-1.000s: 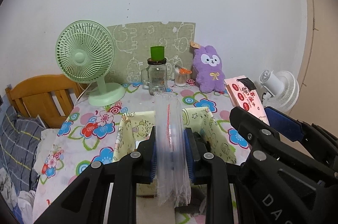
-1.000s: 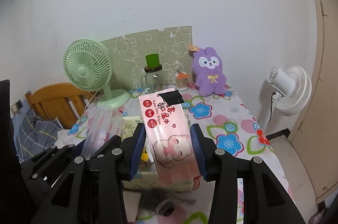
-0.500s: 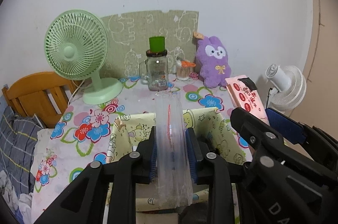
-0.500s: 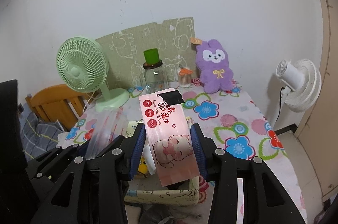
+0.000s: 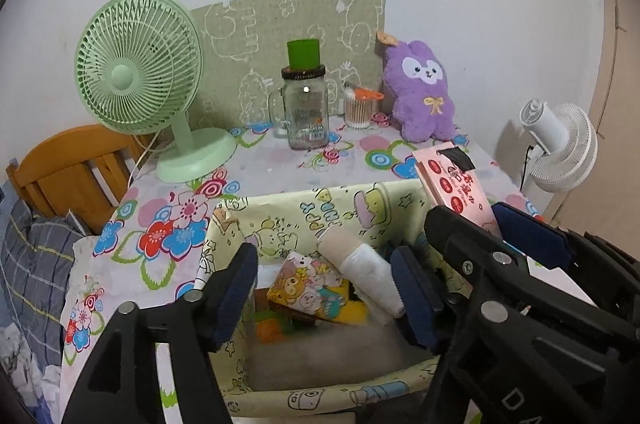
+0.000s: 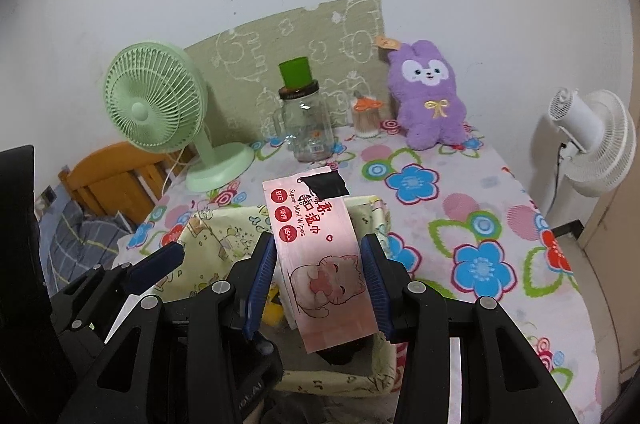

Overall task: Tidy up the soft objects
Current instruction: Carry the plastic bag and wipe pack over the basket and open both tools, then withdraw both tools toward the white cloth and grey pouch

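A pale yellow cartoon-print fabric basket sits on the flowered table, also in the right wrist view. My left gripper is open and empty over the basket. Inside lie a colourful tissue pack and a white roll. My right gripper is shut on a pink wet-wipes pack held above the basket's right side; the pack also shows in the left wrist view. A purple plush bunny sits at the back right of the table.
A green desk fan stands back left. A glass jar with a green cup on top and a cotton-swab holder stand at the back. A white fan stands right of the table; a wooden chair left.
My left gripper opened; the clear plastic packet it held is gone from its jaws. Both grippers came closer over the basket. The right still holds the wipes pack.
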Demonstrator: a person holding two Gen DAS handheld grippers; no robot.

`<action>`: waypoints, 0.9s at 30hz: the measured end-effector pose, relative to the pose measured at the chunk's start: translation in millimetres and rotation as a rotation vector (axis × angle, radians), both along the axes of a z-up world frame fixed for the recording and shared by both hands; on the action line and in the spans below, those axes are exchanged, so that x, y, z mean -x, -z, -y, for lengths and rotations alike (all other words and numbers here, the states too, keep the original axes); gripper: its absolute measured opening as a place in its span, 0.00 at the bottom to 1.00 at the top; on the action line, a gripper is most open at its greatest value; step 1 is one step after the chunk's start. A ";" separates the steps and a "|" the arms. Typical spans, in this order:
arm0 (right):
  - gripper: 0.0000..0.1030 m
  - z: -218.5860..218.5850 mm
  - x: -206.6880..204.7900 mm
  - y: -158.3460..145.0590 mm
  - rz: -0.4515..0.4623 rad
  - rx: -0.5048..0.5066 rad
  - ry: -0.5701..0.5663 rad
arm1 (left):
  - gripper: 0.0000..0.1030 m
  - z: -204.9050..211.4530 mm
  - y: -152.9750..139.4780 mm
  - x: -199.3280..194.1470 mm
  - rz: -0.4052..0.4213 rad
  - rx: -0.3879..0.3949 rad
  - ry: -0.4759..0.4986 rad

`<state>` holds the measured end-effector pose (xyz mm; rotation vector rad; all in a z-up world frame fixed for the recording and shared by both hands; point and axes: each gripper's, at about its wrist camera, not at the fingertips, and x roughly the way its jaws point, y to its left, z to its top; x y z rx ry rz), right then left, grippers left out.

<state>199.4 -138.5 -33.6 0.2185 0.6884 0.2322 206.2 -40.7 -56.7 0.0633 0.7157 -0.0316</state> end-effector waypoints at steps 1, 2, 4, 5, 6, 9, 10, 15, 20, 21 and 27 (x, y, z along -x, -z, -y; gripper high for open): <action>0.46 -1.1 -2.6 2.5 -0.004 0.000 -0.008 | 0.71 -0.3 1.0 -1.0 -0.004 -0.004 -0.003; 0.47 -1.8 -4.0 4.1 -0.009 0.000 -0.013 | 0.71 -0.9 2.6 -2.2 -0.009 -0.009 -0.008; 0.47 -3.6 -7.1 7.4 -0.021 -0.003 -0.025 | 0.72 -1.9 4.7 -3.8 -0.018 -0.013 -0.012; 0.49 -4.3 -8.5 8.7 -0.025 -0.003 -0.031 | 0.75 -2.5 5.1 -4.2 -0.019 -0.012 -0.015; 0.59 -5.0 -9.4 9.4 -0.029 -0.003 -0.038 | 0.77 -3.7 5.1 -4.3 -0.018 -0.008 -0.018; 0.81 -3.4 -9.7 8.6 -0.018 0.012 -0.029 | 0.84 -5.5 4.5 -5.2 -0.019 0.005 -0.018; 0.82 -1.9 -8.4 7.1 -0.005 0.018 -0.019 | 0.84 -5.7 4.2 -5.1 -0.019 0.009 -0.019; 0.86 0.6 -4.8 1.0 0.008 0.049 -0.002 | 0.90 -3.2 0.4 -1.9 -0.007 0.005 -0.017; 0.89 4.9 2.5 -6.3 0.021 0.054 0.014 | 0.90 -1.0 -7.2 6.6 0.011 0.008 -0.015; 0.90 5.2 4.2 -7.6 0.024 0.055 0.015 | 0.91 -0.7 -8.5 8.6 0.014 0.008 -0.014; 0.92 8.0 19.2 -16.8 0.040 0.056 0.027 | 0.92 1.5 -16.3 23.2 0.037 0.014 -0.008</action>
